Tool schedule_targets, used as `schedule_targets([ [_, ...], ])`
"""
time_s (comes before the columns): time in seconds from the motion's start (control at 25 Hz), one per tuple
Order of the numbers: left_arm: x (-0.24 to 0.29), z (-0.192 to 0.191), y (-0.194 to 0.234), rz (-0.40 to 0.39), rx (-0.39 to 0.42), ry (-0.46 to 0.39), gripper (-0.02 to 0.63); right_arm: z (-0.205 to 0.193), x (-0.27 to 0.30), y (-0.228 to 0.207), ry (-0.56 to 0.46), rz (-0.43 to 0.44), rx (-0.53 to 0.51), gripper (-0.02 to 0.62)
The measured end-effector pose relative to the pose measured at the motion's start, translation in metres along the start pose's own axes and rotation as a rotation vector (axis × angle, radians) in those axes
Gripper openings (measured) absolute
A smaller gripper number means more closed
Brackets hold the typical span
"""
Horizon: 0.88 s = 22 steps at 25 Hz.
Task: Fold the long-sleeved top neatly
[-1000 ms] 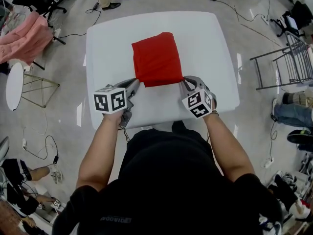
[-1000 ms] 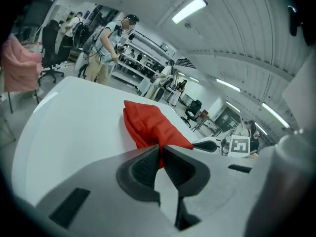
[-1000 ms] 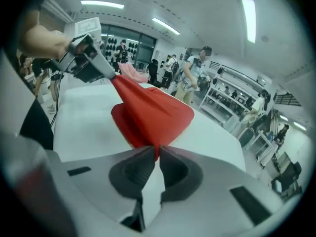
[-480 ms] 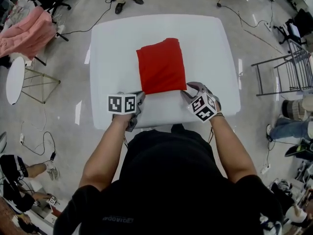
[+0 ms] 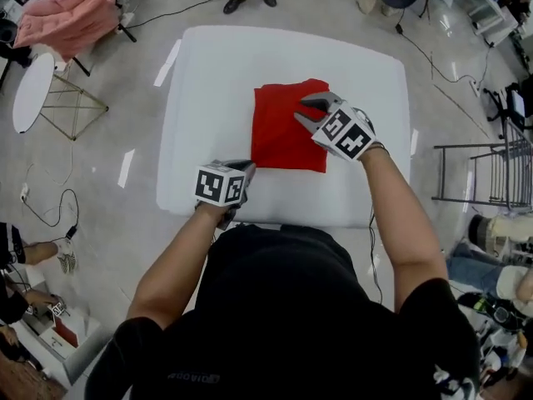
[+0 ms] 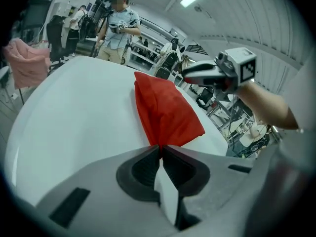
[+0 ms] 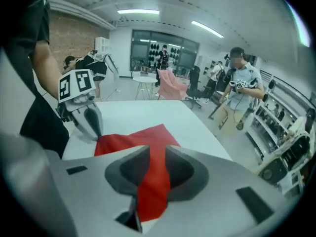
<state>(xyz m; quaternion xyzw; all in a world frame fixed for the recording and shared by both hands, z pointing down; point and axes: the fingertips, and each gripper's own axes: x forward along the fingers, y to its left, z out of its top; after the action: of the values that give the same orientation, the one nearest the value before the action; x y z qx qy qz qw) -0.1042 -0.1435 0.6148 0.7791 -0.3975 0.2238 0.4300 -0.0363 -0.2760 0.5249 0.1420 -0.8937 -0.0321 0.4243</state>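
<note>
On the white table, the folded red top lies centre-right. My left gripper: tips together at the top's 7 o'clock corner; whether cloth is nipped, unreadable. My right gripper: jaws wide apart over its 1 o'clock part, holding nothing; only the right gripper view shows red between them.

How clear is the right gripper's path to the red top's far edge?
Likely yes. The right gripper is over the folded red top, jaws apart, nothing between it and the far edge. The left gripper sits shut at the near-left corner, out of the way.
</note>
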Motion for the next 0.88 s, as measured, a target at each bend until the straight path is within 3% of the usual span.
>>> schedule_targets([
  [0.2, -0.001, 0.001, 0.0, 0.038, 0.002, -0.005, 0.025, 0.043, 0.068, -0.01, 0.057, 0.202, -0.104, 0.149],
  [0.44, -0.005, 0.002, 0.002, 0.083, 0.008, -0.005, 0.025, 0.035, 0.103, -0.008, 0.22, 0.429, -0.297, 0.183],
  [0.52, -0.003, 0.003, 0.004, 0.092, 0.003, -0.005, 0.025, 0.028, 0.108, -0.007, 0.254, 0.468, -0.345, 0.144],
  [0.6, -0.002, 0.003, 0.006, 0.096, -0.01, -0.008, 0.025, 0.025, 0.112, -0.008, 0.259, 0.486, -0.358, 0.045],
  [0.68, -0.002, 0.001, 0.008, 0.1, -0.022, -0.012, 0.025, 0.034, 0.11, -0.008, 0.209, 0.52, -0.307, 0.031],
  [0.88, -0.005, -0.005, 0.02, 0.121, -0.076, -0.023, 0.023, 0.071, 0.104, -0.019, 0.036, 0.591, 0.052, 0.029],
])
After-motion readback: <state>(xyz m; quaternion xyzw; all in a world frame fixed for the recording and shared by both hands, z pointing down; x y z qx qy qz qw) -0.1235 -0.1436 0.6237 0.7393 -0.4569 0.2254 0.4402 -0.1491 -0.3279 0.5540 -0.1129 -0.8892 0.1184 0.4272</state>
